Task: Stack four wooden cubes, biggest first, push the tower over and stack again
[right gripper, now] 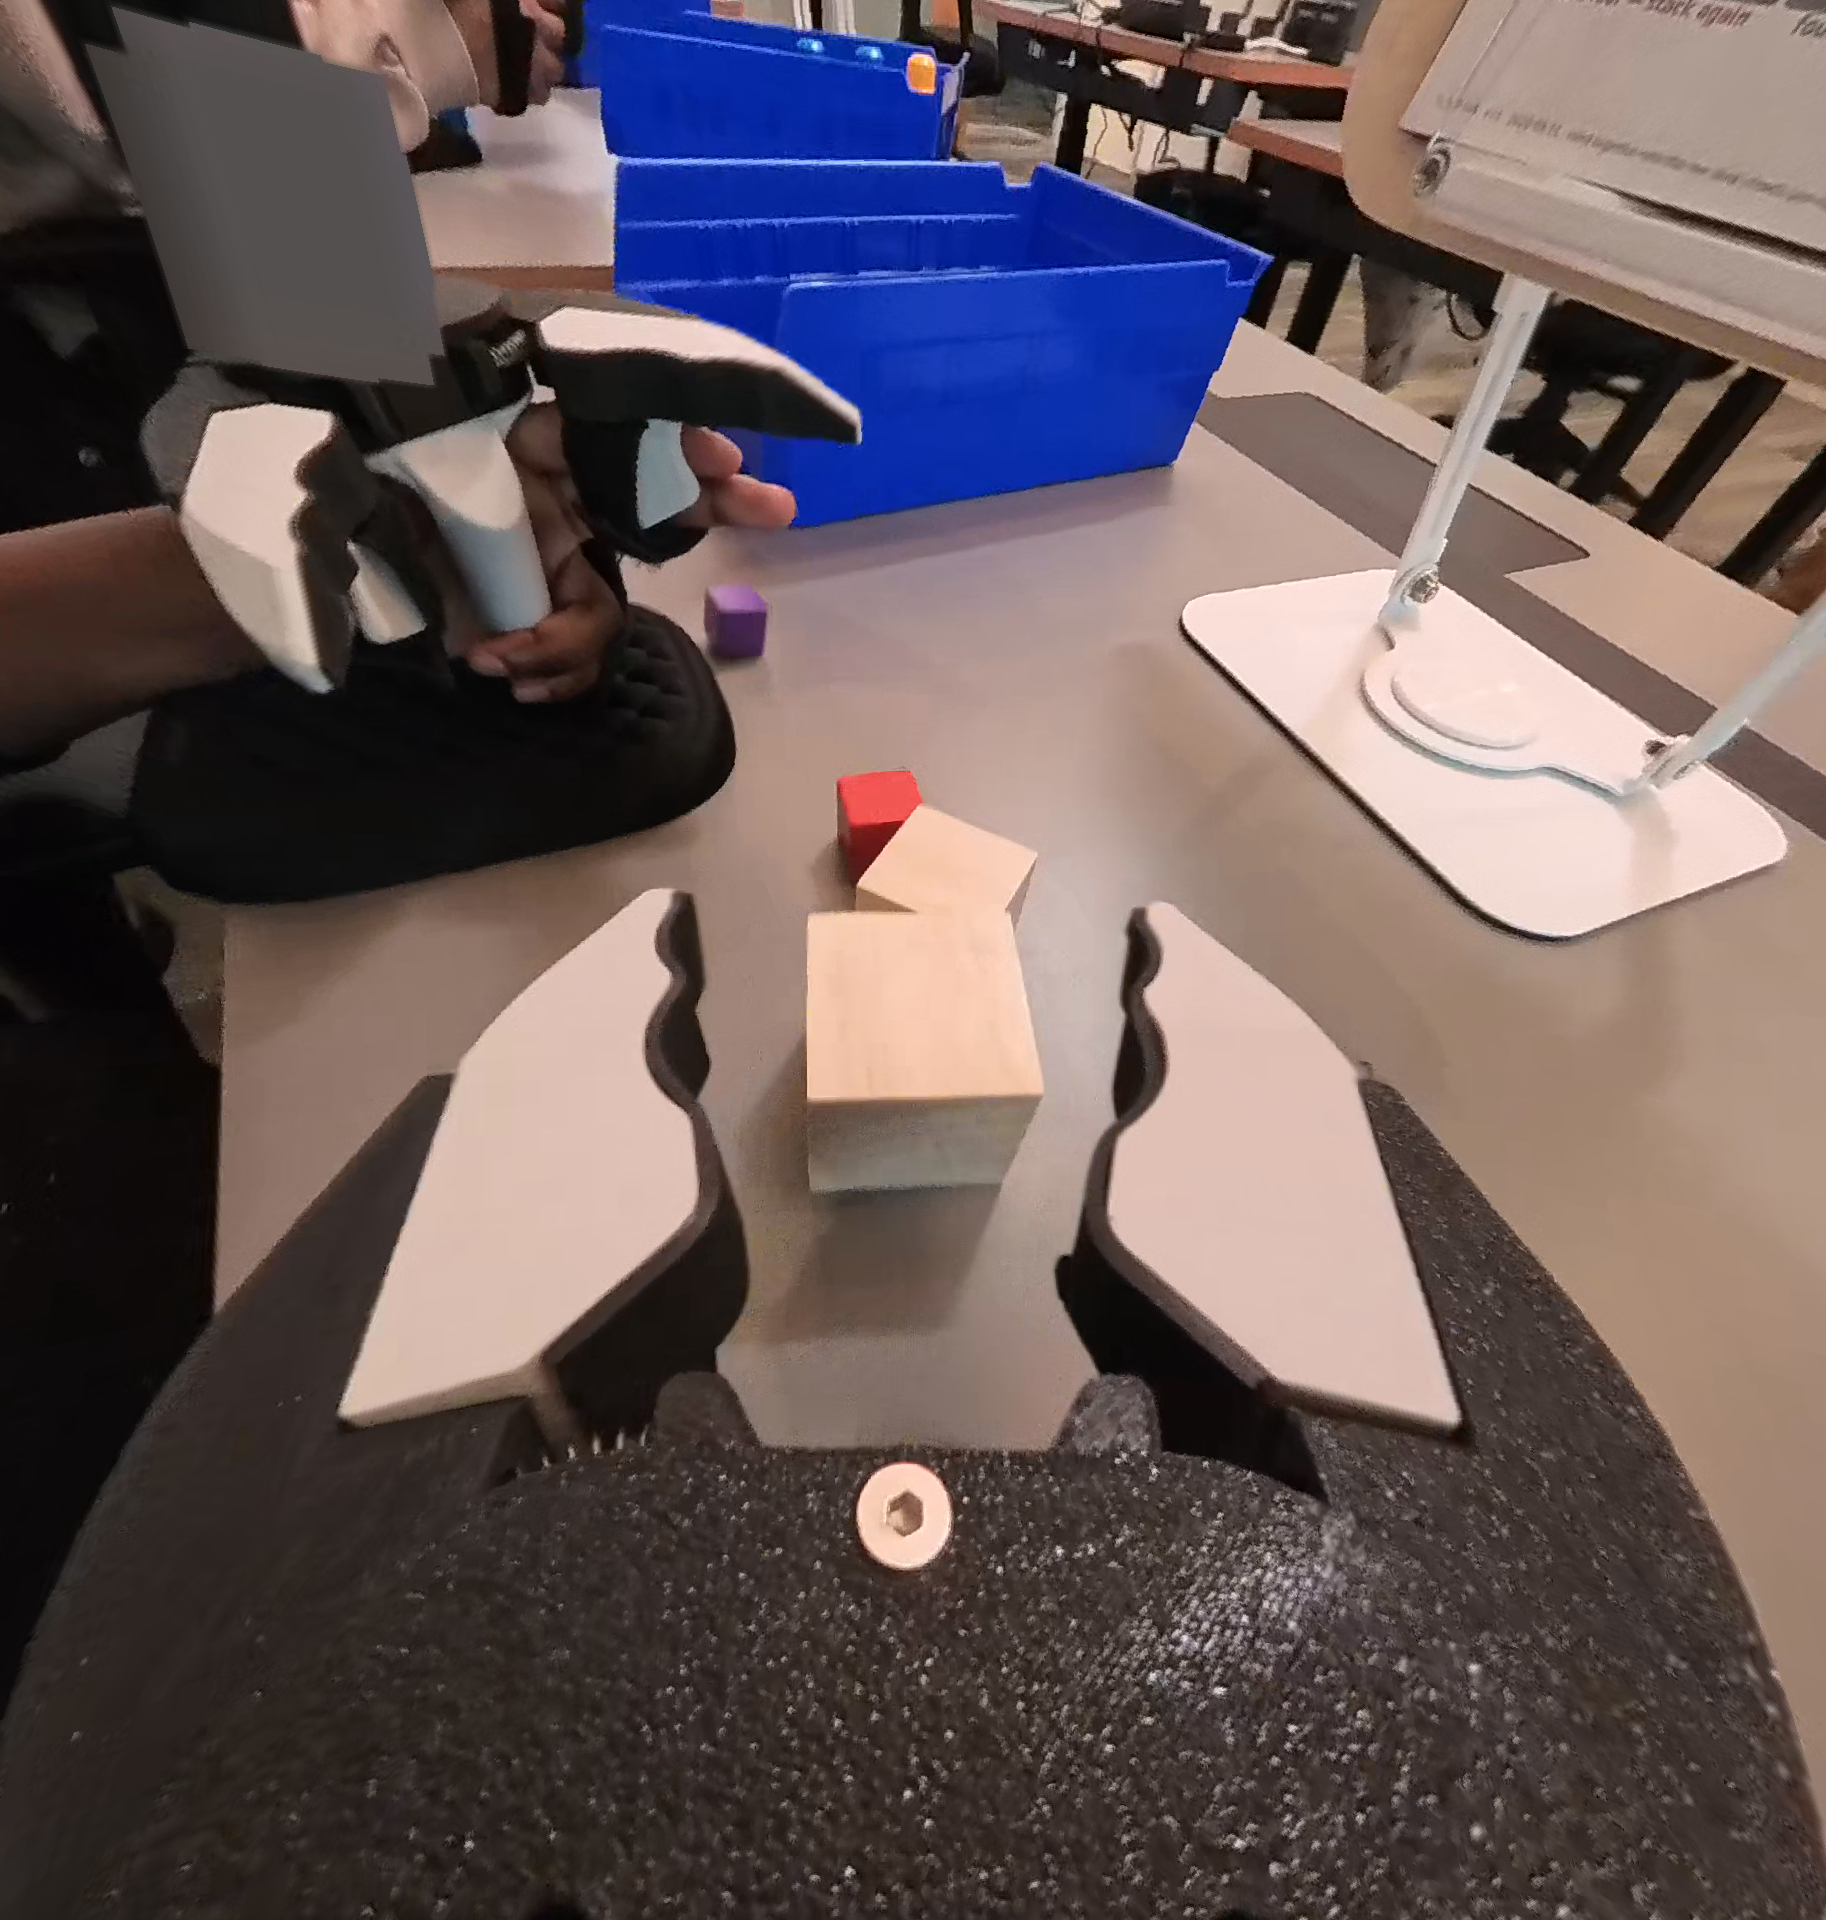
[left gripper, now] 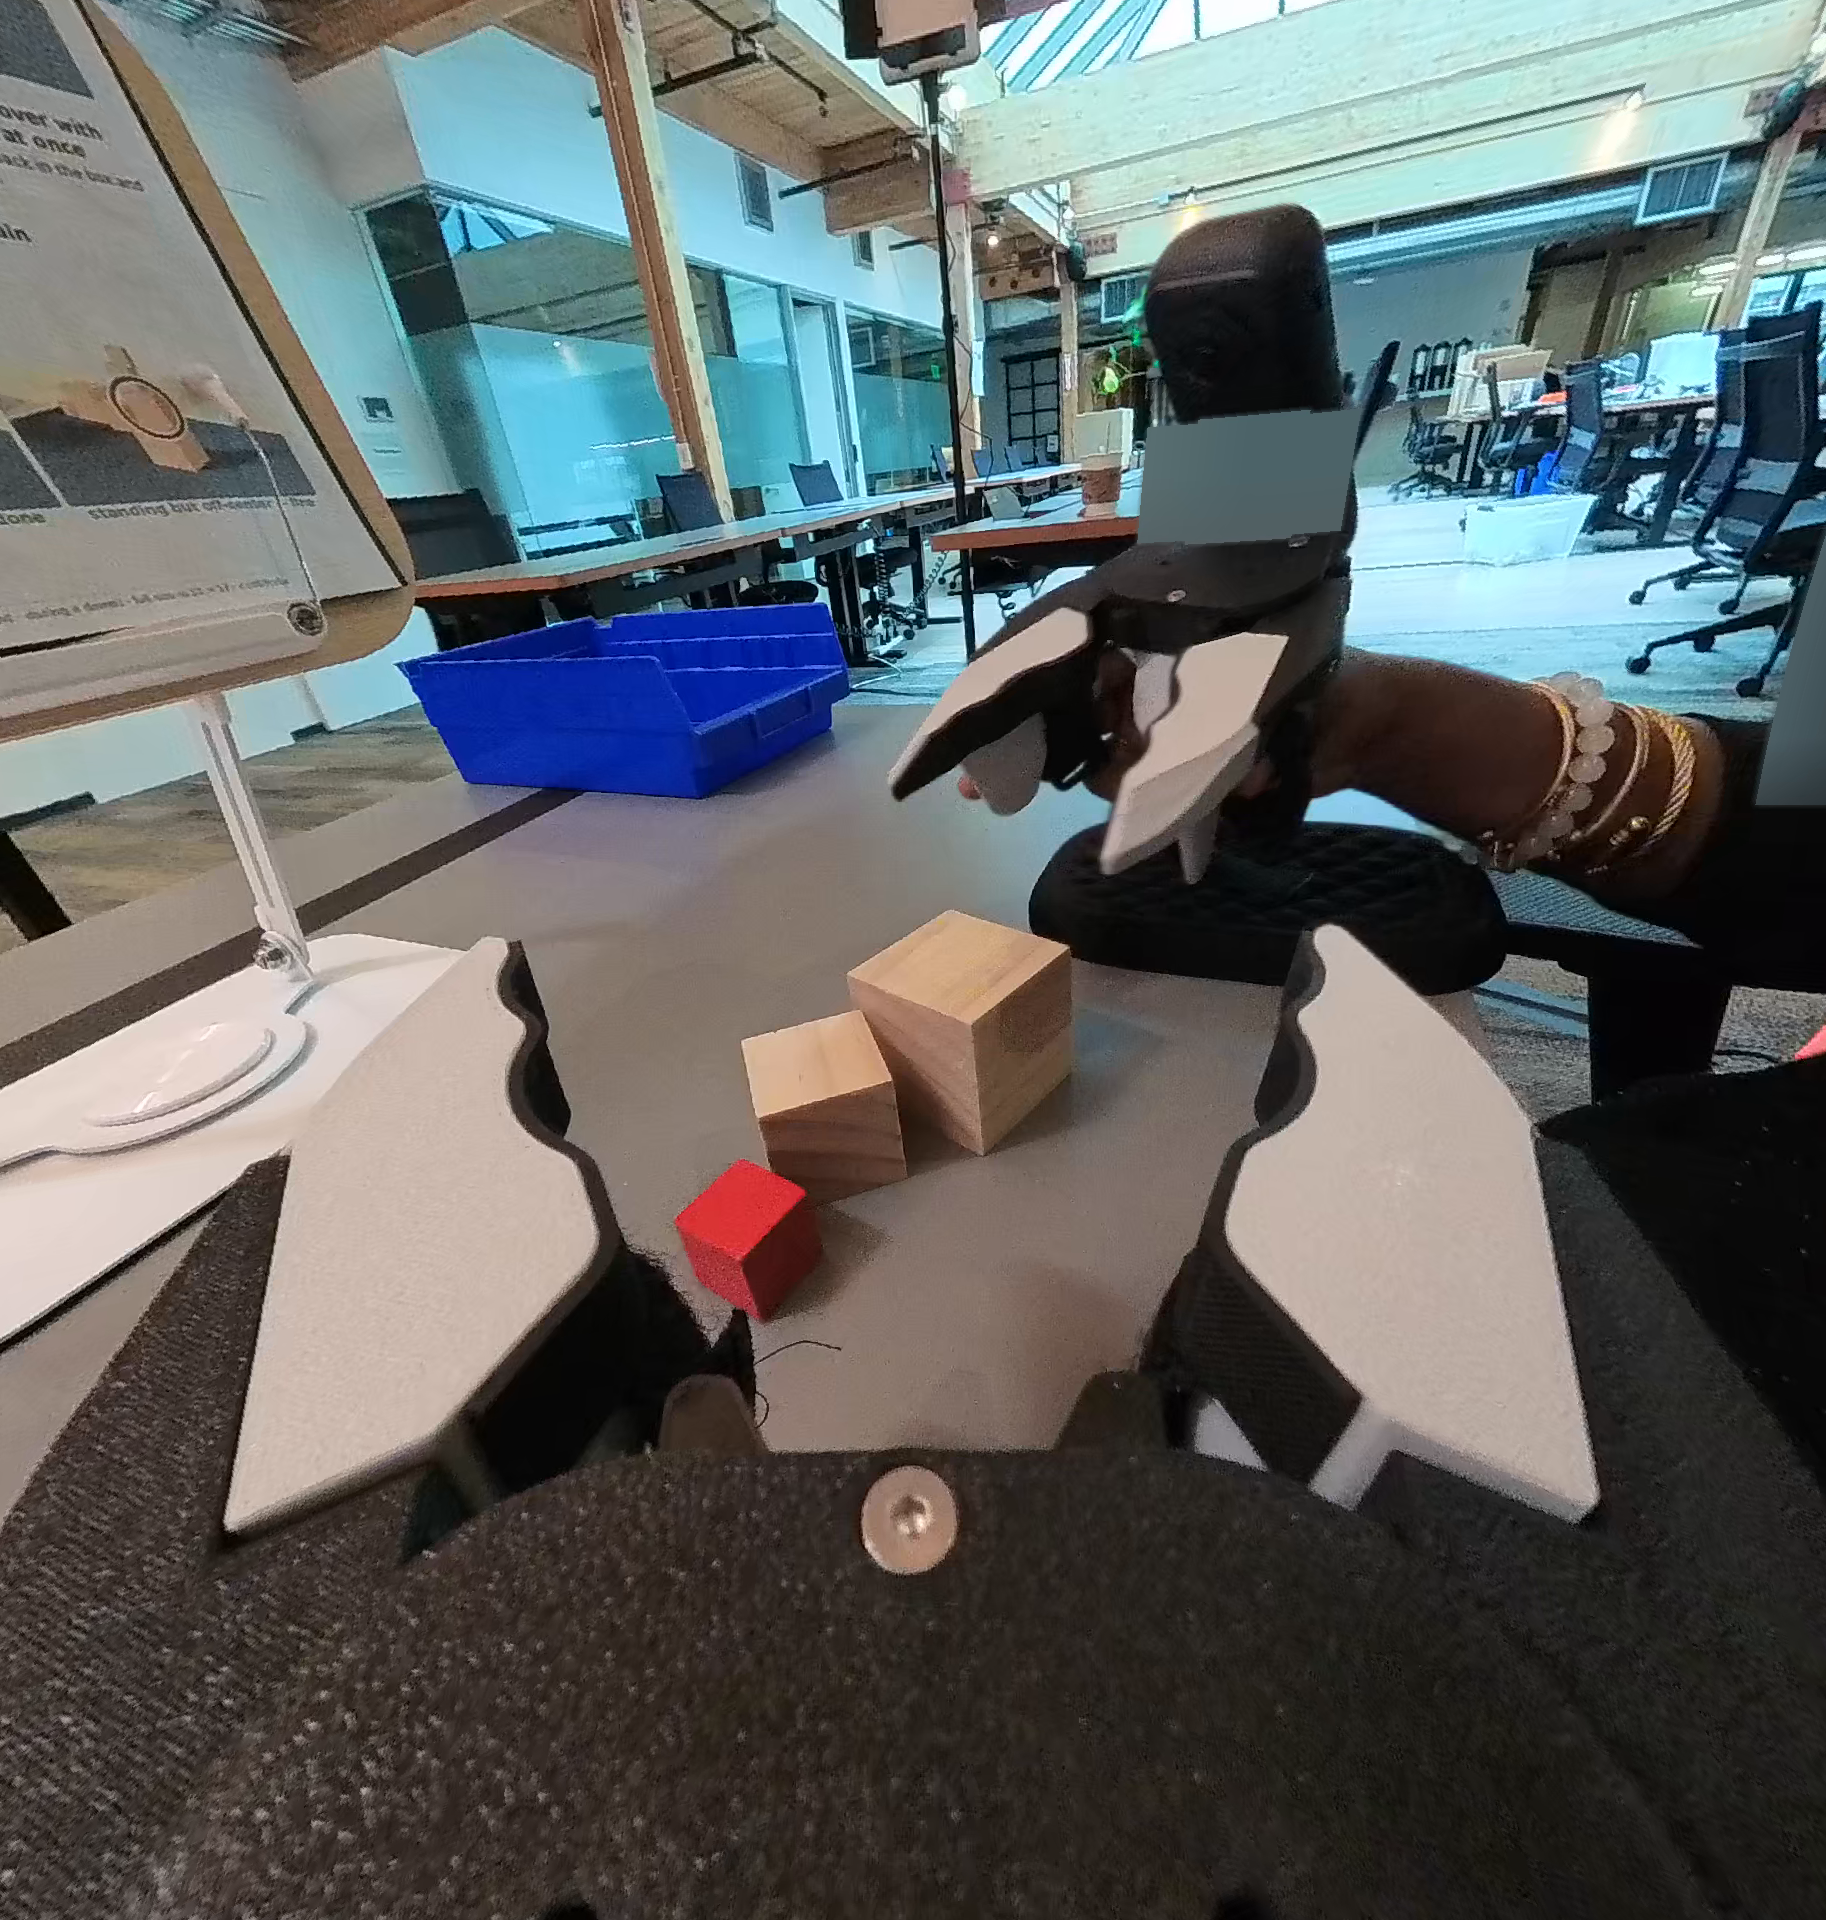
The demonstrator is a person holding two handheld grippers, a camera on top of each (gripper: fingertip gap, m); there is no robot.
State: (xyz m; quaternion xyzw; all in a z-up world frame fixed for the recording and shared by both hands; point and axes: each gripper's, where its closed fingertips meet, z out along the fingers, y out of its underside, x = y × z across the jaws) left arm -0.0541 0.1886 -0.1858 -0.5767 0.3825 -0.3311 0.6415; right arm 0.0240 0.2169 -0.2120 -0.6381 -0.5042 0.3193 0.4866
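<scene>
Where blocks lie: grey table (right gripper: 1252,727) amid open office desks (left gripper: 680,551)

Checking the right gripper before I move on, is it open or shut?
Open: the right gripper has clear gaps to the big wooden block between its fingers.

Blue bin (right gripper: 992,353), white stand base (right gripper: 1491,748), black pad (right gripper: 421,769) on grey table (right gripper: 1148,623)

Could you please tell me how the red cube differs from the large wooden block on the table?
The red cube is painted bright red; the large wooden block is bare pale wood. The red cube is clearly the smaller. The large wooden block lies between the right gripper's open fingers, untouched, while the red cube sits farther off, beyond the smaller wooden block. Both rest on the grey table.
</scene>
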